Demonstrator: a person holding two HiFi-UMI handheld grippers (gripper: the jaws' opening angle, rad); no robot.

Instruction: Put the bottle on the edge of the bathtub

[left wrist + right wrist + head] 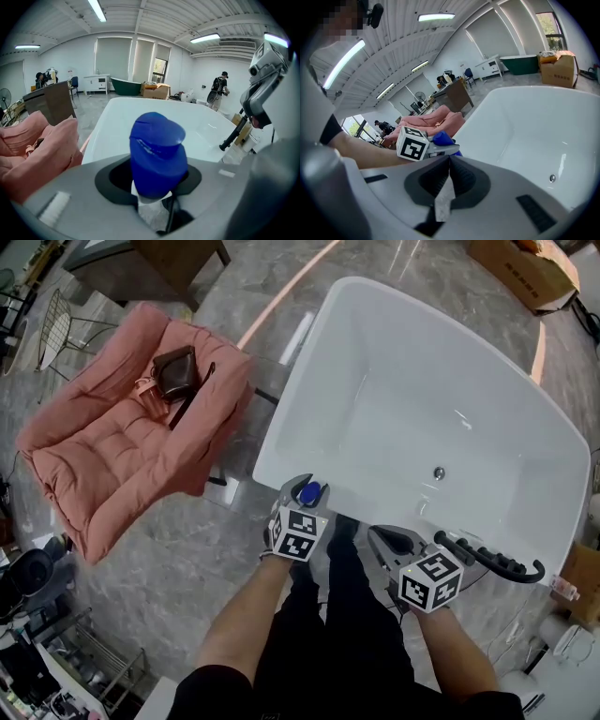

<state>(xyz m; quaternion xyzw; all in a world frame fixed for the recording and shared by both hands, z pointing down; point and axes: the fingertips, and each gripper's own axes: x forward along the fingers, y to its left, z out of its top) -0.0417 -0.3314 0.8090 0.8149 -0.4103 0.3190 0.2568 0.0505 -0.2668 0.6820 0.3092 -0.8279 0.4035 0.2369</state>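
So the bottle (157, 154) is sitting right between the fingers of the left gripper (304, 493), blue cap up and long axis pretty much upright. It's over the near-left corner of the bathtub (367, 502), right at the rim. The left fingers are spread wide around it, and as far as we can see the pads are touching its sides, with no gap showing. We can't see the base, so we can't tell if it's actually resting on the edge yet.

The right gripper (382, 540) hangs further along the same near rim, well apart from the bottle, fingers together with nothing in them.

Our guess is that it's all on the left hand: settle the bottle straight down onto the rim, not leaning toward the basin, then let go.
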